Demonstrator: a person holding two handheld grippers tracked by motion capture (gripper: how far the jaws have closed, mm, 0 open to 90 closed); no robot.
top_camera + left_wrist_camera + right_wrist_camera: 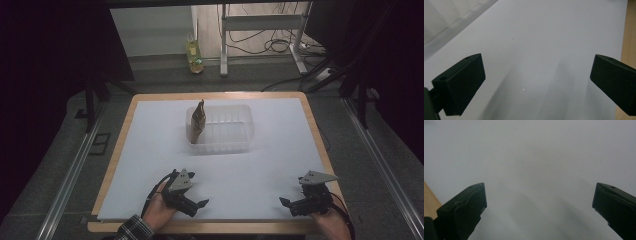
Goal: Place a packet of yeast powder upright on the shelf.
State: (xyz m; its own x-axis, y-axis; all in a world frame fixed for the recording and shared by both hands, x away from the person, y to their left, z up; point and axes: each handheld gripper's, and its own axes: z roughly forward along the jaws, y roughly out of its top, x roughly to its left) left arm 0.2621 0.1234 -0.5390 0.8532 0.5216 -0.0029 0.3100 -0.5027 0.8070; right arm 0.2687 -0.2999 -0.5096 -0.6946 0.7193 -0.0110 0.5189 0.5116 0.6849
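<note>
A recording lab is indicated: the wooden surface (125,131) is enclosed by dark curtains (45,75), metal rails (67,180) are laid beside it, and loose cables (260,42) are seen on the floor beyond it.

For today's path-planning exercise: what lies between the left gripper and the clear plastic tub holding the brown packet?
Only bare white sheet separates the left gripper from the clear plastic tub holding the brown packet, as the high view shows.
</note>
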